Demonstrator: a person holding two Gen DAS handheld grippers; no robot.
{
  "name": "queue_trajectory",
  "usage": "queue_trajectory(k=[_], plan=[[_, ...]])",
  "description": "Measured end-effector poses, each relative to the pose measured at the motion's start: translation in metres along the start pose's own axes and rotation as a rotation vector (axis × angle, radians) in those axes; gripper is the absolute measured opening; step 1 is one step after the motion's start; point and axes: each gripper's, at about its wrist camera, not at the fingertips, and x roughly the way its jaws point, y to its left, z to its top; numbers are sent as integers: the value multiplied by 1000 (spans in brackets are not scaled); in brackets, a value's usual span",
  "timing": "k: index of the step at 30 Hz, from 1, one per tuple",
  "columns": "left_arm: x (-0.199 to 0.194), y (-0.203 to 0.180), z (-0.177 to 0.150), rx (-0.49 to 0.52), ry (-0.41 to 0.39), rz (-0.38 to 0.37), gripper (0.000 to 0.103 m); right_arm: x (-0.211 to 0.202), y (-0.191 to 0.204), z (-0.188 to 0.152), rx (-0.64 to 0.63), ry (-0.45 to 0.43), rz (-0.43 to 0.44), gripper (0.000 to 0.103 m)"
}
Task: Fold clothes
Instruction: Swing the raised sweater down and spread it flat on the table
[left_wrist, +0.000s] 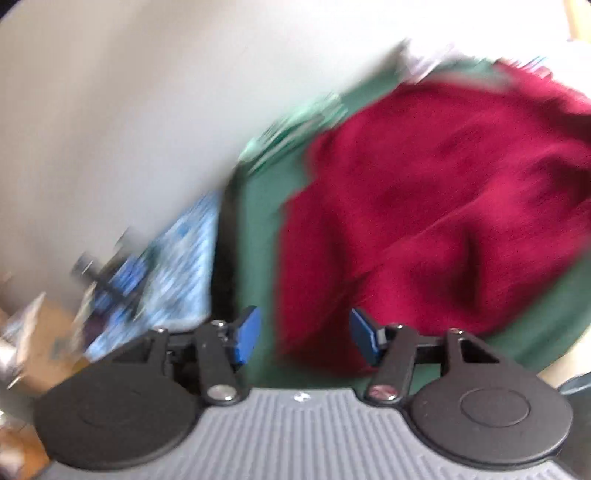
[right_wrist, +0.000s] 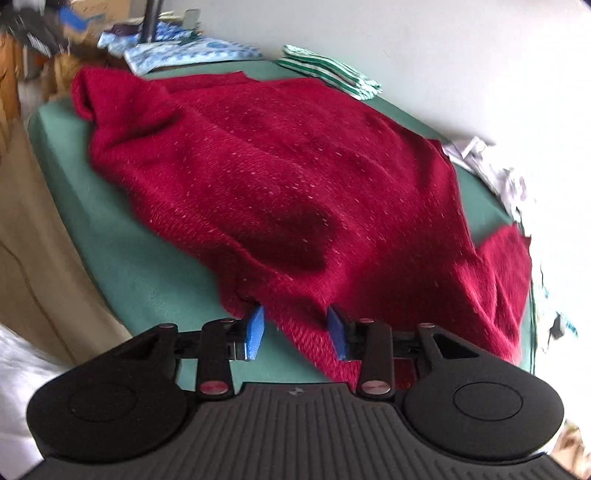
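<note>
Right wrist view is sharp: red knit sweater (right_wrist: 295, 177) spread rumpled over most of the green table (right_wrist: 122, 258), one bunched end at the far left corner, the other draping off the right edge. Right gripper (right_wrist: 300, 334) has its blue pads spread, sweater's near hem lying between them, pads not pressing on it. Only this view shows the folded green-striped garment (right_wrist: 328, 74) at the far edge, the blue-patterned cloth (right_wrist: 188, 51) beyond the far left corner, and the white crumpled fabric (right_wrist: 491, 166) by the right edge.

Left wrist view is motion-blurred: left gripper (left_wrist: 306, 338) spread apart, nothing between the pads, sweater (left_wrist: 443, 206) edge just ahead of its right pad. Table's (left_wrist: 258, 206) left edge is visible here, blue-patterned cloth (left_wrist: 177, 258) beside it.
</note>
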Motion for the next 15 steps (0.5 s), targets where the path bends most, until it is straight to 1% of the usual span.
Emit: queue_trajectory(k=[1, 2, 4, 6, 7, 8, 9, 10, 12, 15], plan=[[-6, -18, 3, 27, -39, -67, 64, 4, -1, 0, 12, 6, 4, 33], [-5, -39, 5, 70, -54, -125, 63, 5, -4, 1, 42, 2, 18, 31], [10, -81, 6, 168, -39, -186, 59, 7, -13, 3, 115, 19, 54, 10], [29, -111, 5, 228, -6, -230, 47, 6, -19, 5, 163, 25, 73, 9], [38, -119, 4, 242, 8, -244, 45, 3, -21, 5, 174, 20, 78, 9], [46, -124, 2, 245, 21, -258, 37, 0, -23, 4, 185, 16, 83, 9], [53, -127, 1, 239, 37, -269, 20, -4, -26, 5, 202, 9, 94, 8], [58, -127, 0, 232, 59, -278, 13, -8, -29, 5, 220, 2, 107, 8], [60, -121, -2, 200, 81, -298, 4, -16, -32, 6, 257, -17, 142, 8], [50, -114, -5, 158, 96, -336, 2, -37, -35, 6, 297, -38, 205, 8]])
